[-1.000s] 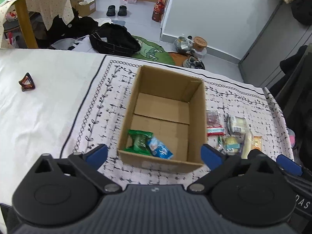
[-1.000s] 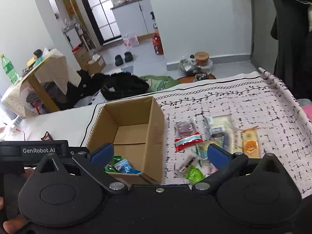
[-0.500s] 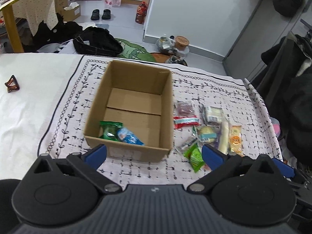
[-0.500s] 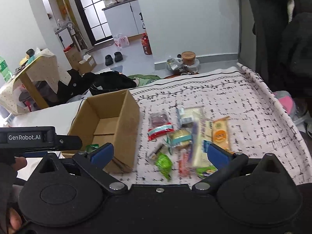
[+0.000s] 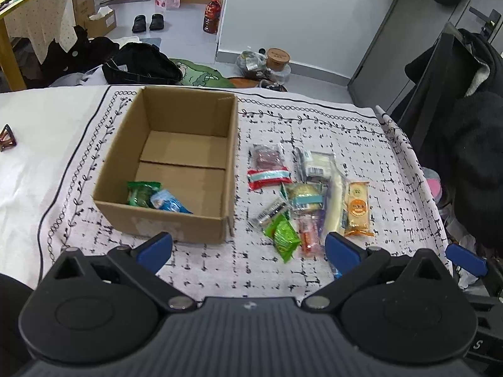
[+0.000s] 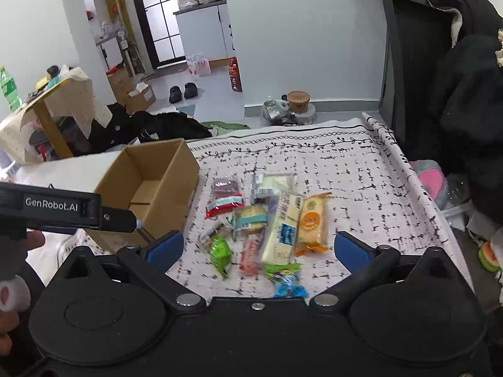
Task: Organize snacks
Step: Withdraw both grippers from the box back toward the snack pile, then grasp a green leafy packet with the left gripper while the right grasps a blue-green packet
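We hold our left gripper (image 5: 246,249) above the cloth (image 5: 330,119), jaws wide and empty. The box (image 5: 163,223) sits at its 11 o'clock, with a green packet (image 5: 141,192) and a blue packet (image 5: 168,202) in its near corner, touching. The loose snacks (image 5: 309,194) lie in a cluster at 1 o'clock, just beside the box's right wall.

Our right gripper (image 6: 256,248) also hangs open wide, holding nothing. Straight ahead at 12 o'clock lie a long pale pack (image 6: 281,227) and an orange biscuit pack (image 6: 311,223), side by side and touching. A lime packet (image 6: 220,251) lies at 11 o'clock. From here the box (image 6: 176,169) is at 10 o'clock.
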{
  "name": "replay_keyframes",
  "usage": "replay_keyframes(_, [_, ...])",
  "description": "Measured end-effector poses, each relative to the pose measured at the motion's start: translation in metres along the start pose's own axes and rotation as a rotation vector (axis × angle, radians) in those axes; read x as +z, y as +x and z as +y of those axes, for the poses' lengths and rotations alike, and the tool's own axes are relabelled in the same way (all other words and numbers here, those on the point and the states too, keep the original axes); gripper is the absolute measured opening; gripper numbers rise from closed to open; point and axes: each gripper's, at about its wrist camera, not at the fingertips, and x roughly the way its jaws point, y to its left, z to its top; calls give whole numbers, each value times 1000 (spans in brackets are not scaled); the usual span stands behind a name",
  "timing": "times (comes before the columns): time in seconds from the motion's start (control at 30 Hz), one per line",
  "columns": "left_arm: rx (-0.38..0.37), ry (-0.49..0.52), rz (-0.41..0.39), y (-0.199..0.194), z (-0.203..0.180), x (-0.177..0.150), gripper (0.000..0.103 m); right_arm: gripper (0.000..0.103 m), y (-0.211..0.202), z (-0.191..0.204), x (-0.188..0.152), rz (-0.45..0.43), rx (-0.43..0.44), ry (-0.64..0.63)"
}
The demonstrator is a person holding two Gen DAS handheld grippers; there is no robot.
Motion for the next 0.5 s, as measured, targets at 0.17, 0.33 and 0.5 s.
replay_keyframes(0.17, [7,-14,16,5,-11,-8,103,103,0,-13,-2,22,-14,-15])
replay_keyframes(0.33, [11,-23,5,8,-22,-14,103,103,4,-23,-4,42,-7,-40])
replay_keyframes(0.5, [1,-19,19,18,-32,-19,103,103,14,-35,-7,90,26,-37])
